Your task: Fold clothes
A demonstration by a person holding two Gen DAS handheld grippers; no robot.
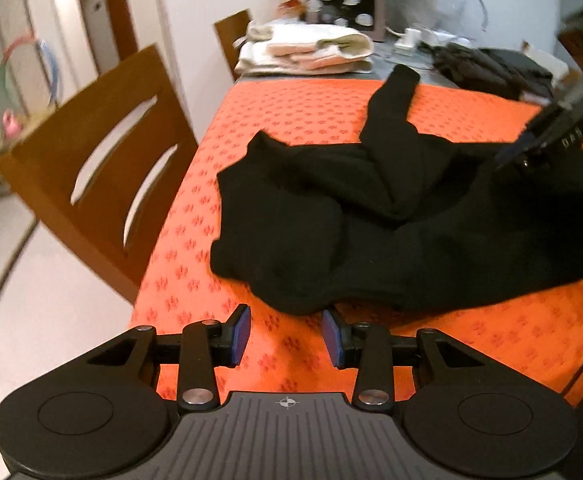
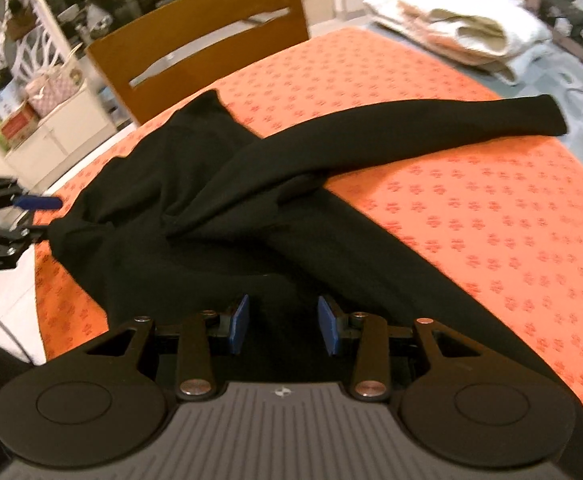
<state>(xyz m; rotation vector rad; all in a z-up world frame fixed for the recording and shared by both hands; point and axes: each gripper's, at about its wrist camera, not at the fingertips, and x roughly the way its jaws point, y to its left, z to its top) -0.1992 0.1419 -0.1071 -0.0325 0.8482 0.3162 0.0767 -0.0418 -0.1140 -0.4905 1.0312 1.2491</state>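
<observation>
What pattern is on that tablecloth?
Orange tablecloth with small repeating red motifs, clearest in the right wrist view.

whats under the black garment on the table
The black garment lies crumpled on the orange patterned tablecloth, which shows all around it. Anything beneath its folds is covered and cannot be seen.

Only one scrap of lettering shows: pale capitals "DAB" on the black body of the right gripper [image 1: 531, 142], at the right edge of the left wrist view, cut off and blurred. The printed boxes [image 2: 15, 120] far left in the right wrist view are too blurred to read.
</observation>
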